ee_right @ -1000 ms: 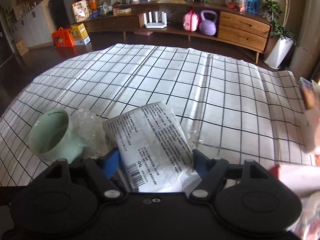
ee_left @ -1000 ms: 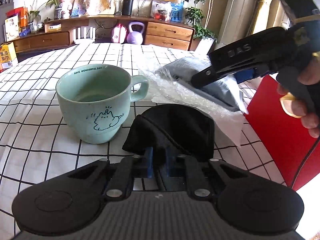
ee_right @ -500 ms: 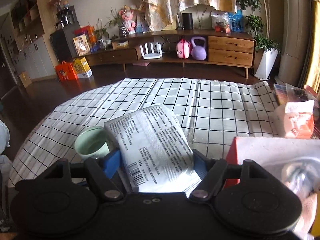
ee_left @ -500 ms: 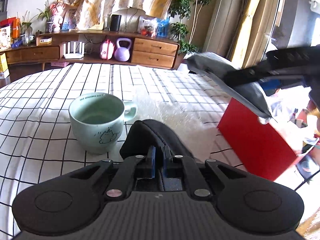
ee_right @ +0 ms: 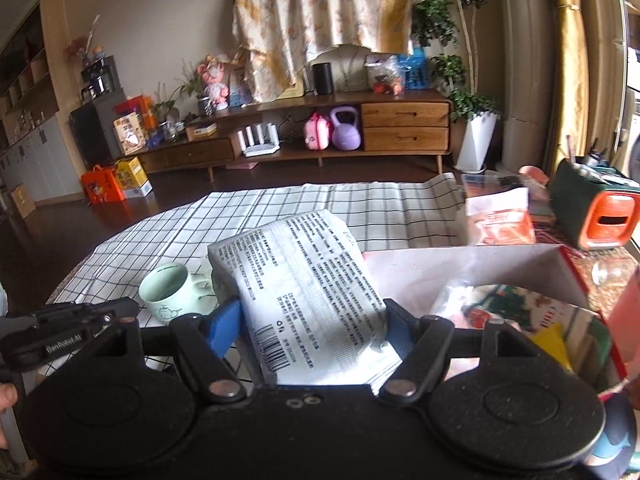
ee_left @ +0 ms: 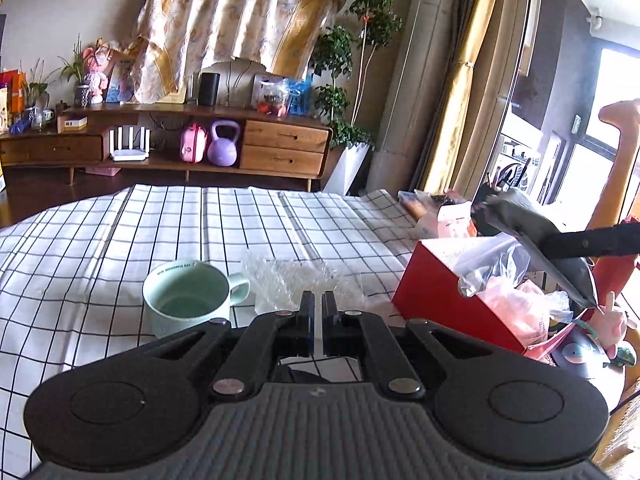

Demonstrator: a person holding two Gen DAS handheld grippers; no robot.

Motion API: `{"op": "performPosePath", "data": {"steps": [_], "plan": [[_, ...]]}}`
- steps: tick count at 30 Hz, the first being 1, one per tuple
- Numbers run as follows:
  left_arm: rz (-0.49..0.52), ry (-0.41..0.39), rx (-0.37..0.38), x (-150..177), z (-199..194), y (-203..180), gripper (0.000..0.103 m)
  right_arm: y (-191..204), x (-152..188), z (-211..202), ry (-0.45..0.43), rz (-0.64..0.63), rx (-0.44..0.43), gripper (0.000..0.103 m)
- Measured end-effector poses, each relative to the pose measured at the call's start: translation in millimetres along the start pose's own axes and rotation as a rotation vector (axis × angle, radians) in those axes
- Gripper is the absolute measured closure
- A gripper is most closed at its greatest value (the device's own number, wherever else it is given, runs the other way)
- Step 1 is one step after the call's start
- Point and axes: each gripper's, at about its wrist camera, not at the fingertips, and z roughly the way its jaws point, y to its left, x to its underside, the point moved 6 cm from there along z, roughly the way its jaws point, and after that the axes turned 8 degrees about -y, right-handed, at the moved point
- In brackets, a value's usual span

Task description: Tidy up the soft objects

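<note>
Right gripper (ee_right: 312, 316): jaws set wide, blue pads (ee_right: 226, 326) pressing both flanks of a flat printed packet (ee_right: 304, 292); lower centre of the right wrist view.
Packet: soft, grey-white, barcode end toward the camera; its far end stands up free, at the left of the red box (ee_right: 472, 260).
Packet, left wrist view: seen at right of frame as a grey slab (ee_left: 532, 236) hanging over the box (ee_left: 436, 292).
Left gripper (ee_left: 318, 312): jaws closed together at lower centre; only a dark scrap shows beneath them, so whether the pads pinch anything cannot be told.
Box contents: plastic bags (ee_left: 500, 268) already heaped above the rim.
Risk 1: the limp packet may sag or slide out of the wide hold, since only its edges are pinched.
Risk 2: released onto the heap, it may ride up and spill over the box wall.
Risk 3: the two grippers are close together; a swing could knock the mug (ee_left: 188, 300) at lower left.
Bystander: bubble wrap (ee_left: 296, 280) lies on the checked cloth (ee_left: 120, 240), just beside the mug.
</note>
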Motion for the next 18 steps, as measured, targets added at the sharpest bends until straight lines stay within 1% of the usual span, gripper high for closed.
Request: {"op": "performPosePath", "data": {"steps": [2,3,5,10,13,18], "plan": [[0.011,-0.006,0.004,-3.9,-2.7,-2.9,0.100,-8.8,0.9,-8.7,-0.011,0.017,0.011,0.030],[0.015,0.007,0.021,-4.2,-2.0,-4.4,0.100,-13.3,1.9,-12.2,-0.015,0.025,0.014,0.030],[0.009,0.049,0.037,0.6,1.1,-2.4,0.100,-19.8,4.8,-18.6,-0.021,0.037,0.020,0.030],[-0.005,0.164,0.016,27.1,5.3,8.7,0.099,-31.0,13.0,-27.3,-0.022,0.053,0.026,0.030],[-0.012,0.207,0.005,38.5,8.6,13.2,0.099,-35.9,17.6,-30.5,-0.018,0.062,0.036,0.030],[-0.020,0.270,0.010,54.7,18.2,14.5,0.096,-45.1,21.7,-34.5,-0.016,0.078,0.058,0.030]]}}
